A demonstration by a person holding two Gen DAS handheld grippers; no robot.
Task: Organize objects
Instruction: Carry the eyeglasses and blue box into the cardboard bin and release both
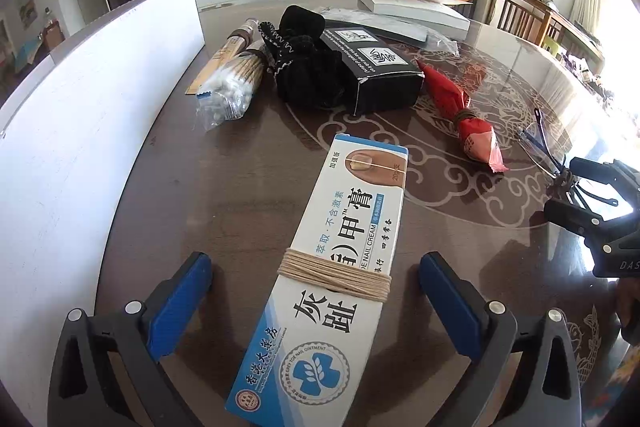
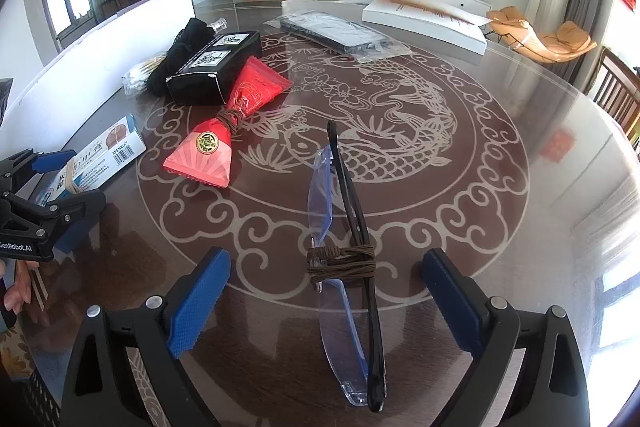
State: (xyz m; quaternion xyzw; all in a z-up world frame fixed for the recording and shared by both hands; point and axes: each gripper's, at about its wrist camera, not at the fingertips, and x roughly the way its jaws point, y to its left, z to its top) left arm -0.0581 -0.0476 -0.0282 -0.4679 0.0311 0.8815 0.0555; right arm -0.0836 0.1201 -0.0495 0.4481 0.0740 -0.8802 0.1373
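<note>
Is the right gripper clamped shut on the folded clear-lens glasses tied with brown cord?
No: the right gripper stands open, its blue pads clear on both sides of the folded glasses lying on the table.

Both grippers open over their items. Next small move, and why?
Probably lift both grippers straight back and clear. The left gripper stands open around the white and blue cardboard ointment box tied with beige string, pads not touching it; the right gripper is open around the folded clear-lens glasses bound with brown cord. Both items lie flat on the dark patterned glass-topped table, so they look released.
</note>
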